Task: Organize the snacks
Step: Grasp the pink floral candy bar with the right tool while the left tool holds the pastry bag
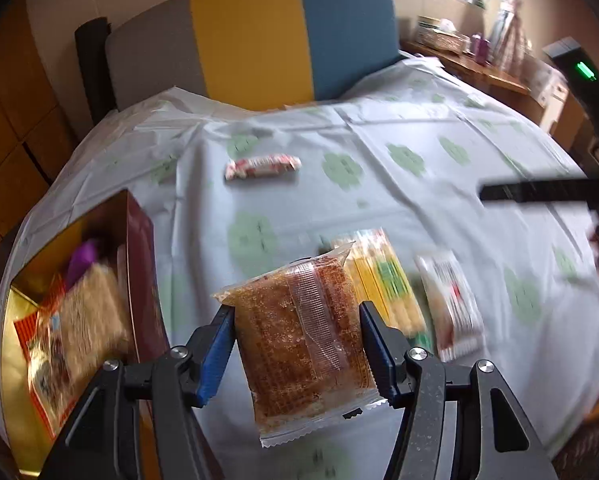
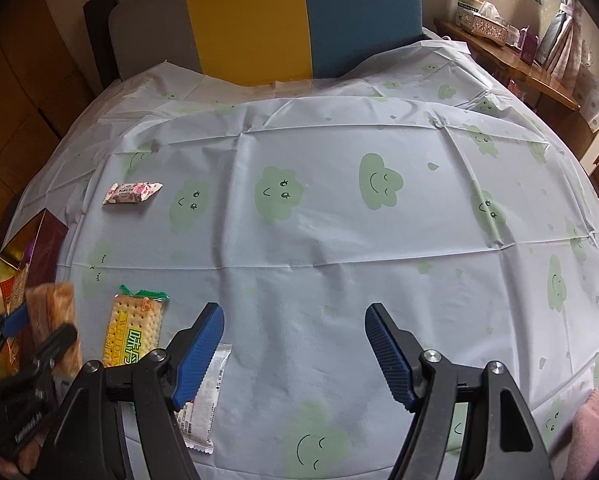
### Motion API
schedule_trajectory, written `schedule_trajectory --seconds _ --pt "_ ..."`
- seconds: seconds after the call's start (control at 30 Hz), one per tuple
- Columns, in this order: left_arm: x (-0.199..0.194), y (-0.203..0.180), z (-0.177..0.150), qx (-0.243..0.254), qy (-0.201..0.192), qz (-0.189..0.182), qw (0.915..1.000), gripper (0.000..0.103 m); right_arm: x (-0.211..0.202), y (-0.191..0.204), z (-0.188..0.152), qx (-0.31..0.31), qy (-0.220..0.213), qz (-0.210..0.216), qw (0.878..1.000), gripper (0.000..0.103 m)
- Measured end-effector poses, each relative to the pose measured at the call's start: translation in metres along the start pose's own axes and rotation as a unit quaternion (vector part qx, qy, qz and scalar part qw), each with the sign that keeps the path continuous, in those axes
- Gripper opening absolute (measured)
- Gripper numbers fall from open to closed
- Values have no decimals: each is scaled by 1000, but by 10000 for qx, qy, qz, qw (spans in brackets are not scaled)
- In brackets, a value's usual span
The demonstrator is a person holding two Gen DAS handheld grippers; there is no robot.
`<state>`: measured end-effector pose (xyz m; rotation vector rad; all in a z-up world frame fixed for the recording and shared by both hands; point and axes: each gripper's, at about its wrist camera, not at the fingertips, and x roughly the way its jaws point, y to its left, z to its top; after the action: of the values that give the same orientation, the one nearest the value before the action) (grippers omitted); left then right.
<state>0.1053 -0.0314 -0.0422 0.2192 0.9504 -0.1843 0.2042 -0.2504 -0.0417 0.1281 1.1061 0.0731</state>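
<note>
My left gripper (image 1: 295,312) is shut on a clear packet with a brown crispy snack (image 1: 299,344) and holds it upright above the tablecloth. It also shows at the left edge of the right wrist view, packet (image 2: 55,312) in its jaws, close to an open maroon box with a gold lining (image 1: 139,264) that holds several snacks. A yellow cracker pack (image 2: 133,328), a white packet (image 2: 207,396) and a pink wrapped candy (image 2: 131,193) lie on the cloth. My right gripper (image 2: 295,316) stands open over bare cloth, with nothing between its fingers.
A pale tablecloth with green clouds (image 2: 339,240) covers the round table. Behind it stands a chair back in grey, yellow and blue (image 2: 299,20). A wooden shelf with a tissue box (image 2: 487,20) is at the far right. A pink sleeve (image 2: 595,420) shows bottom right.
</note>
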Motion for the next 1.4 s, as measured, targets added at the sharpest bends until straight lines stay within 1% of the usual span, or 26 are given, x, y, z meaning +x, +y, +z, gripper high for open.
schedule_trajectory --seconds 0.17,0.23,0.27,0.3,0.37,0.4,0.43,0.47,0.53,0.6,0.63,0.73,0.8,0.93,1.03,1.13,1.2,1.27,1.3,1.4 --pt "-10 -8 -48 243 144 -190 9994 61 2 0 -1 -17 12 -73 10000 74" --pt "-9 -9 -64 311 180 -158 9992 61 2 1 -1 -66 -15 -14 10000 74" --pt "-7 -7 -70 301 193 -120 9993 61 2 3 -2 -103 -33 28 9999 74" --pt "-5 -5 -75 194 178 -157 9995 61 2 6 -2 -153 -43 54 9999 74" --pt "-5 1 -80 40 56 -298 9995 61 3 12 -4 -271 -52 139 9995 74" --pt "-5 2 -82 -9 43 -347 9994 61 2 16 -4 -346 -73 232 9991 72" --pt "-4 3 -82 -41 37 -385 9992 62 1 21 -5 -447 -99 353 9983 65" --pt "-2 4 -83 -37 6 -422 9991 62 1 28 -6 -579 -111 482 9971 63" --pt "-2 4 -85 -35 -67 -464 9989 62 2 42 -9 -829 -111 661 9943 56" --pt "-2 2 -86 -7 -137 -457 9989 62 4 56 -11 -1035 -5 922 9903 50" --pt "-2 2 -86 0 -162 -456 9988 62 6 64 -10 -1130 39 983 9887 48" --pt "-6 2 -91 25 -253 -469 9986 62 13 93 3 -1607 111 1082 9810 47" --pt "-6 2 -91 -1 -261 -490 9985 62 21 115 18 -1937 191 1165 9739 47" --pt "-6 3 -91 20 -298 -502 9983 62 49 159 51 -2546 276 1023 9612 47" --pt "-6 3 -93 19 -315 -532 9981 62 71 182 73 -2852 336 858 9540 47" --pt "-6 3 -92 14 -325 -559 9979 63 93 199 91 -3085 400 672 9480 47" --pt "-6 2 -92 13 -323 -570 9978 63 108 208 98 -3204 562 640 9434 48" --pt "-5 3 -92 3 -317 -579 9978 63 119 213 102 -3263 554 477 9424 49" --pt "-4 3 -91 3 -312 -581 9978 63 122 213 104 -3234 567 476 9434 48" --pt "-4 2 -91 -7 -313 -577 9978 63 118 209 103 -3206 545 505 9443 29"
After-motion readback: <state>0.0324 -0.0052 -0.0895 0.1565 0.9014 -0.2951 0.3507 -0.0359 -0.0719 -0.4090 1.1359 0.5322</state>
